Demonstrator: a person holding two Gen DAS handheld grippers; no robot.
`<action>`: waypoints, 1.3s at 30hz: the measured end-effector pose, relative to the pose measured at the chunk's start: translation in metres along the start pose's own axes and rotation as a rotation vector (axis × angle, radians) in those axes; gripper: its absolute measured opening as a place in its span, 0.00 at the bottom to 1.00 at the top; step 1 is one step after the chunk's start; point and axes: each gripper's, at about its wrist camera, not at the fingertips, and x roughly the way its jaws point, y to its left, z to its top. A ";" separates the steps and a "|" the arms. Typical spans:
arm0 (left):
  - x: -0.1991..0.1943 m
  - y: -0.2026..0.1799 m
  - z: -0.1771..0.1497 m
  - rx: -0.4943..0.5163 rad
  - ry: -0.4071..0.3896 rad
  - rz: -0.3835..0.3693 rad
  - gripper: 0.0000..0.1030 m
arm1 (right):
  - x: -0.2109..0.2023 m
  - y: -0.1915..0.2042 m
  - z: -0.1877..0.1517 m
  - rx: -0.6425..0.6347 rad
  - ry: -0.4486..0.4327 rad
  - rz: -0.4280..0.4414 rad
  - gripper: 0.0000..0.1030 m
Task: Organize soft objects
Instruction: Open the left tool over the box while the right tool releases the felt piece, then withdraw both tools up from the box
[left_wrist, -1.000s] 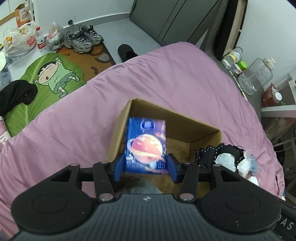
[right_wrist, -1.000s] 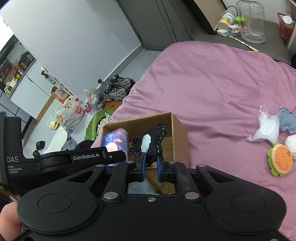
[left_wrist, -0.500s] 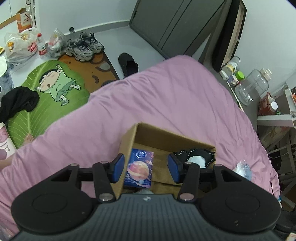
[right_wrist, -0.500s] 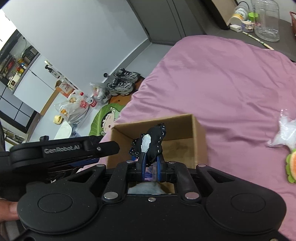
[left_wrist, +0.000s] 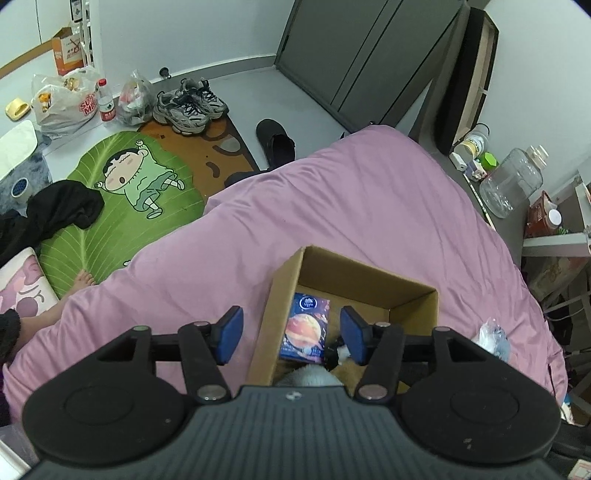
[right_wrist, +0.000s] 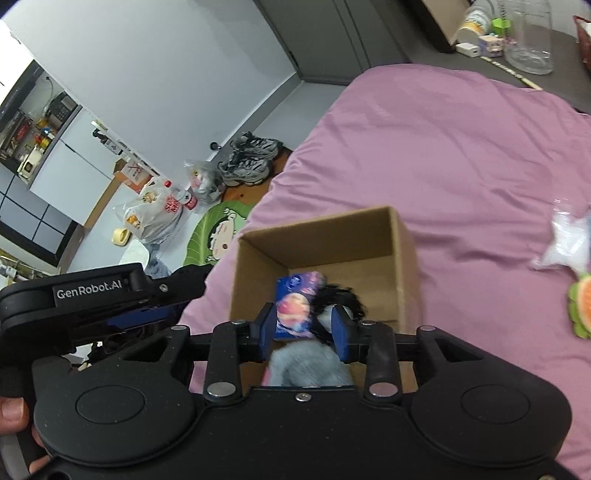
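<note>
Both over cardboard box (left_wrist: 413, 291) for drop-off: left gripper (left_wrist: 291, 330) opening, empty above tissue pack (left_wrist: 306, 328); right gripper (right_wrist: 303, 330) opening, releasing black fabric item (right_wrist: 341, 299).

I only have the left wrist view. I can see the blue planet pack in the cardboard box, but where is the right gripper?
Observer: The right gripper hovers over the cardboard box, jaws opening, nothing pinched.
Operator: What's the black scrap beside the pack?
Observer: A black frilly item, lying in the box against the blue planet pack.
Operator: Anything left on the bed?
Observer: A burger plush beside the plastic bag, right of the box.
</note>
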 end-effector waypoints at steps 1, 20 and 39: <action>-0.001 -0.001 -0.001 0.006 0.002 0.005 0.58 | -0.005 -0.002 -0.002 0.003 -0.003 -0.004 0.32; -0.040 -0.040 -0.063 0.134 -0.023 0.013 0.82 | -0.089 -0.042 -0.062 0.067 -0.159 -0.078 0.57; -0.064 -0.079 -0.096 0.230 -0.075 -0.007 1.00 | -0.143 -0.067 -0.093 0.032 -0.316 -0.142 1.00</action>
